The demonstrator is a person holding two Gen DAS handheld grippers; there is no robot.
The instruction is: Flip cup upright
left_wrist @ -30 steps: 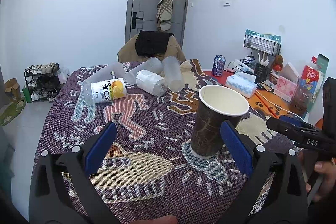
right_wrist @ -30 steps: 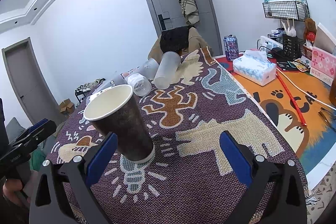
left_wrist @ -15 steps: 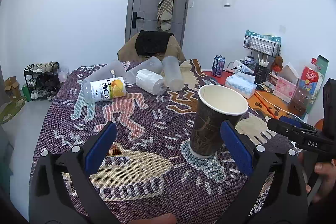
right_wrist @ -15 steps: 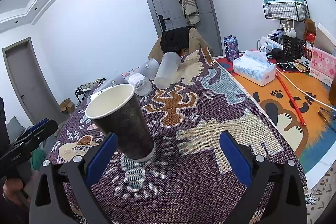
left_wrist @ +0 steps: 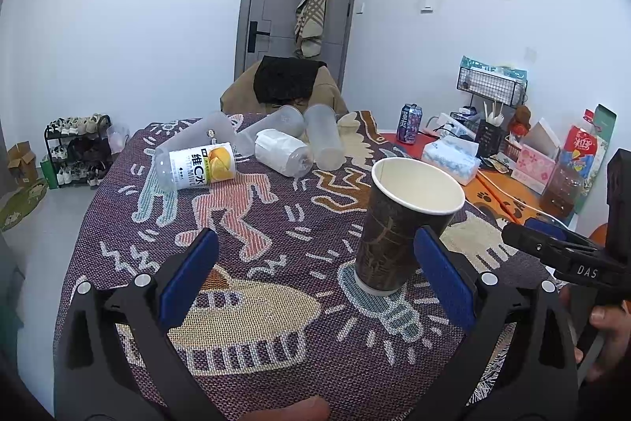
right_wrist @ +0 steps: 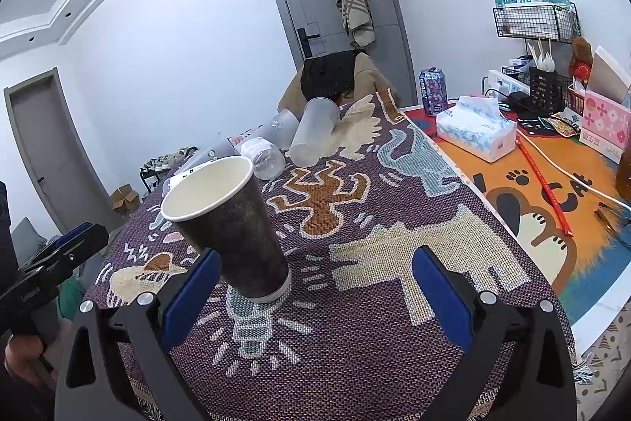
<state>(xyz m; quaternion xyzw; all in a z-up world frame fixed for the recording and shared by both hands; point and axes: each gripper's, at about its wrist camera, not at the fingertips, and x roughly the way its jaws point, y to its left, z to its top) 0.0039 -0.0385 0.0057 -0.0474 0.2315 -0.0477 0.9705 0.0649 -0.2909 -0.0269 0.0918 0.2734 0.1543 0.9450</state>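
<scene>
A dark brown paper cup with a white inside stands upright, mouth up, on the patterned purple cloth. It also shows in the right wrist view. My left gripper is open and empty, held back from the cup, which stands just beyond its right finger. My right gripper is open and empty, with the cup just beyond its left finger. Neither gripper touches the cup.
Several clear plastic cups and a labelled bottle lie on their sides at the far end of the cloth. A tissue pack, a drink can, a red stick and boxes sit on the orange mat at the right.
Both grippers have drifted very slightly; the cup stays upright in the same spot on the cloth.
</scene>
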